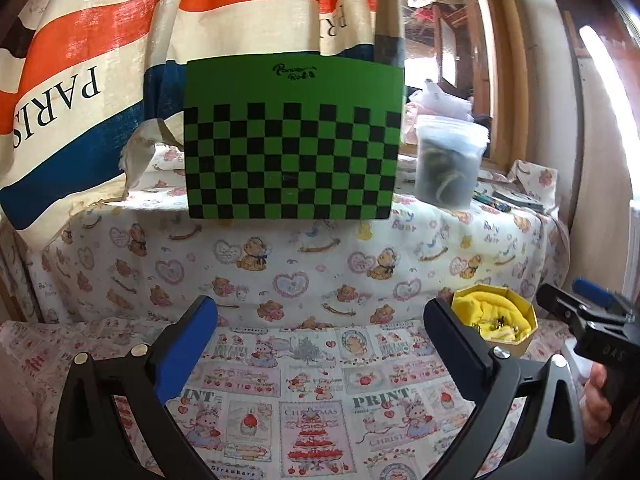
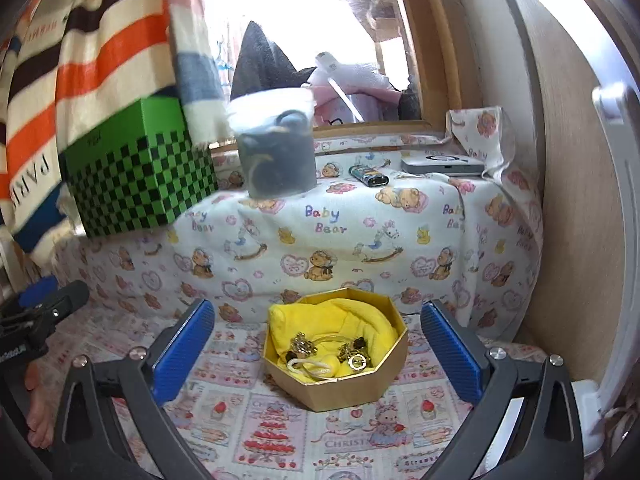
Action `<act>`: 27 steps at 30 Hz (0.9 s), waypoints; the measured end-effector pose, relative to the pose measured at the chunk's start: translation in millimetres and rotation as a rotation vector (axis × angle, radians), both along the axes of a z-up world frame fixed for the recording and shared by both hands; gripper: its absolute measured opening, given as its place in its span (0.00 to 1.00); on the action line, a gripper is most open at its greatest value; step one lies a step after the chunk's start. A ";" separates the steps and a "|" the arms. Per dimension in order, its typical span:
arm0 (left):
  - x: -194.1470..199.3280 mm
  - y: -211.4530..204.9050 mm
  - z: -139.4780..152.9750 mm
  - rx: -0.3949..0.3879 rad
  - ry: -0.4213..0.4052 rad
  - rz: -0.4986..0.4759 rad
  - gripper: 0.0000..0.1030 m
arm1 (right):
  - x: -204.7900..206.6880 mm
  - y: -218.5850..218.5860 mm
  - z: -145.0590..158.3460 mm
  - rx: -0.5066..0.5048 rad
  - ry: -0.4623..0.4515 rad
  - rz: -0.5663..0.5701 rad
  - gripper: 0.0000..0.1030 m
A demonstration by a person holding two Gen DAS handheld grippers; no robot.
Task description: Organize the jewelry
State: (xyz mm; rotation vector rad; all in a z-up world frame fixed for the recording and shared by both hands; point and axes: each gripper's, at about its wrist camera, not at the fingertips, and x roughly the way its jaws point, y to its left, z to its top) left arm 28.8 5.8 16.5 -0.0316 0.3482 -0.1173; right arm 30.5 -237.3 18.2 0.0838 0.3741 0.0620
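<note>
A gold octagonal box lined with yellow cloth sits on the printed cloth, straight ahead of my right gripper. Gold jewelry pieces and a cord loop lie inside it. My right gripper is open and empty, its blue pads either side of the box, short of it. My left gripper is open and empty over bare printed cloth, to the left of the box. The right gripper shows at the right edge of the left wrist view.
A green checkered box stands on a raised shelf covered in bear-print cloth. Beside it are a translucent tub, a lighter and a flat grey device. A striped towel hangs at left. A wall is at right.
</note>
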 end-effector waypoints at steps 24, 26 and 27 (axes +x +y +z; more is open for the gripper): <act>-7.4 5.3 -12.1 0.023 -0.054 0.037 0.99 | -25.0 27.1 -3.2 -0.070 -0.147 0.006 1.00; -7.3 2.8 -11.9 0.041 -0.054 0.047 0.99 | -23.7 26.5 -3.0 -0.072 -0.141 -0.007 1.00; -7.7 1.3 -11.8 0.048 -0.056 0.042 0.99 | -22.3 26.5 -3.4 -0.074 -0.134 -0.011 1.00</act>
